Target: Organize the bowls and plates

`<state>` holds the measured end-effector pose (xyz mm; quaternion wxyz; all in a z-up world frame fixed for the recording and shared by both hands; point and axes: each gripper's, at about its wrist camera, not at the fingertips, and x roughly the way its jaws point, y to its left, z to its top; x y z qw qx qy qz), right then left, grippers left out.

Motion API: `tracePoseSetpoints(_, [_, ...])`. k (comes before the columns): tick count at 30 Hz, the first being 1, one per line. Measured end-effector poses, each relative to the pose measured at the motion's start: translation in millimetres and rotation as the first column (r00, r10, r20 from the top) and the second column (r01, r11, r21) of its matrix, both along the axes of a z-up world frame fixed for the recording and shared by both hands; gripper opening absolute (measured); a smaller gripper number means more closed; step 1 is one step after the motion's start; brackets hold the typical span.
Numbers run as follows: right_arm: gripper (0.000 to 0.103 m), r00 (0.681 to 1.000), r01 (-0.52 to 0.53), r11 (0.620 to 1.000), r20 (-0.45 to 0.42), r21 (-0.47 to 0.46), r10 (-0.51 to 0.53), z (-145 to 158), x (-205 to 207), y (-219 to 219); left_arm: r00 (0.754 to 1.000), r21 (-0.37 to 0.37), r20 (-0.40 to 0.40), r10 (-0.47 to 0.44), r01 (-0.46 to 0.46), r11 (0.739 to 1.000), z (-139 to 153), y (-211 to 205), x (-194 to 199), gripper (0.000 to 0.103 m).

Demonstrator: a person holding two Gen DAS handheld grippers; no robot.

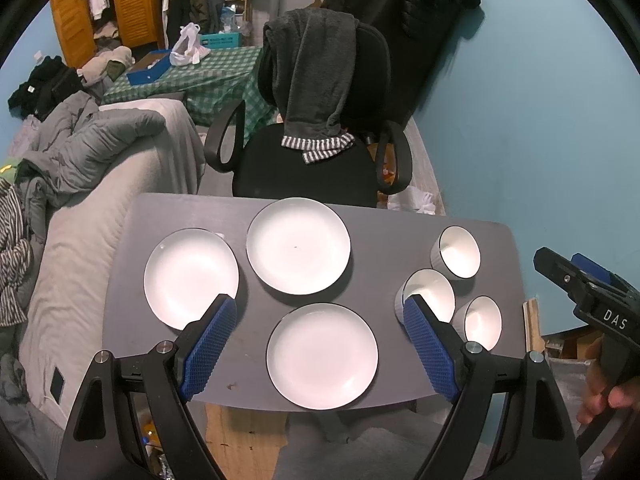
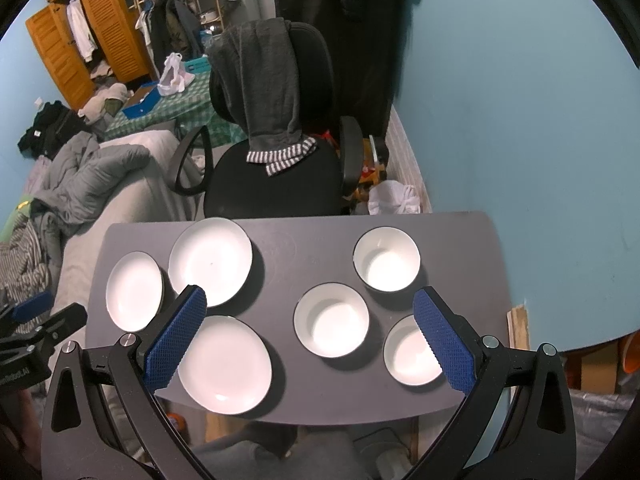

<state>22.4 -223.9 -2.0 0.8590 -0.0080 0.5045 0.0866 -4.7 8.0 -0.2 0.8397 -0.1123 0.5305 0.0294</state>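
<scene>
In the left wrist view, a small dark grey rectangular table (image 1: pixel 384 236) stood against a pale blue wall (image 1: pixel 540 120). Three white round plates with thin dark rims (image 1: pixel 298 246) lay apart on its left half, and three white round bowls (image 1: pixel 460 252) clustered on its right half. The left gripper (image 1: pixel 320 308) hovered above the near edge, its blue-padded fingers spread wide and holding nothing. Behind the table stood a black office chair (image 1: pixel 320 168) draped with a dark grey towel (image 1: pixel 316 80), beside a grey-covered bed (image 1: pixel 100 208).

In the right wrist view, the right gripper (image 2: pixel 310 300) hung above the same table, fingers wide apart and empty, over the bowls. An orange louvred wooden wardrobe (image 2: pixel 100 28) stood open in the far corner.
</scene>
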Motion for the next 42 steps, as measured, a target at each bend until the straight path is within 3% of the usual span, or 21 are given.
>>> tracePoseSetpoints(28, [0.102, 1.000, -0.016, 1.000, -0.003, 0.007, 0.016, -4.1, -6.3, 8.4, 1.000, -0.003, 0.002, 0.000, 0.000, 1.000, 2.6, -0.9, 0.1, 0.087])
tracePoseSetpoints(42, [0.102, 0.998, -0.067, 0.998, -0.008, -0.017, 0.067, -8.8, 4.8, 17.4, 0.998, 0.064, -0.029, 0.054, -0.052, 0.997, -6.4, 7.7, -9.3, 0.087])
